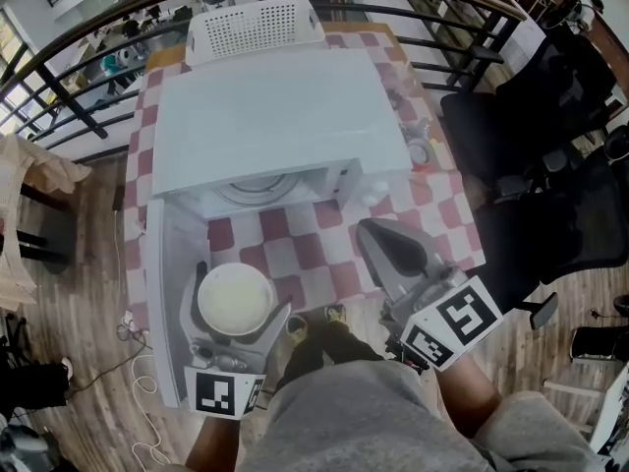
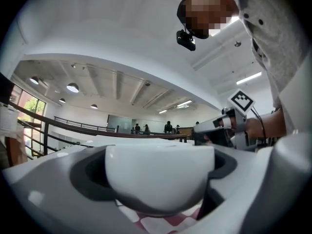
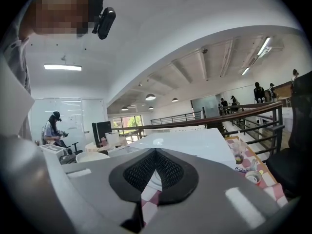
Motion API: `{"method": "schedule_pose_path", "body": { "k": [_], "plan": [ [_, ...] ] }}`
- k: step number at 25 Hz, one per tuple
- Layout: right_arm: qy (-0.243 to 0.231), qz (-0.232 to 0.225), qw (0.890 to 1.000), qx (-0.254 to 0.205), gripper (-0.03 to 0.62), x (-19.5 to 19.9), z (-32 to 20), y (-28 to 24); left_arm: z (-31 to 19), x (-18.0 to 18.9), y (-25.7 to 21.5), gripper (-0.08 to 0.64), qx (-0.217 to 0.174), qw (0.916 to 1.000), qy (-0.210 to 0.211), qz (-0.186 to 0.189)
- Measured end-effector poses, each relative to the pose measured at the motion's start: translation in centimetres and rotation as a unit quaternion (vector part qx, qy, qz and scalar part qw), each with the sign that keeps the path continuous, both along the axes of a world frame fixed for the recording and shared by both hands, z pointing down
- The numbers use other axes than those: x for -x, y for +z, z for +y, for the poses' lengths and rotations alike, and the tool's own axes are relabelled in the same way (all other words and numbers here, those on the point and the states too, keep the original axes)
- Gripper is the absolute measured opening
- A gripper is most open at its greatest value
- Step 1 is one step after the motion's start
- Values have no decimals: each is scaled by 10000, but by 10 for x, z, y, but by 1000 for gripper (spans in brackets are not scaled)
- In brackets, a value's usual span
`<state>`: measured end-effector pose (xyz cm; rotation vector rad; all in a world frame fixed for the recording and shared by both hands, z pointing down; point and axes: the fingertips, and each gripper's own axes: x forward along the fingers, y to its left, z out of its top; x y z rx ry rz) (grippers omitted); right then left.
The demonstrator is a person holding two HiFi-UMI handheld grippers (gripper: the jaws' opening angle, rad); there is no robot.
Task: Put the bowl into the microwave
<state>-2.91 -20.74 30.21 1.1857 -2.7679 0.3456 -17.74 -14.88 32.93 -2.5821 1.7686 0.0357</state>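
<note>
In the head view, the left gripper holds the white bowl just in front of the microwave, whose open cavity lies straight ahead. In the left gripper view, its fingers clasp the bowl's sides. In the right gripper view, the right gripper is pressed together with nothing in it.

We look down on a wooden floor and a table draped in red-and-white checked cloth. A dark railing runs behind it, black office chairs stand at the right, and round ceiling lamps glow overhead.
</note>
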Motion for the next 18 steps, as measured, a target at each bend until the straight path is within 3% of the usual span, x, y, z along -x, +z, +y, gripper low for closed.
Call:
{"method": "schedule_pose_path", "body": {
  "k": [14, 18],
  "plan": [
    [-410, -107, 9982, 435, -2, 8, -17, 58, -87, -2, 71, 540, 162, 9960, -868, 134],
    [-424, -70, 9977, 517, -2, 11, -16, 66, -118, 0, 100, 540, 272, 9950, -944, 185]
  ]
}}
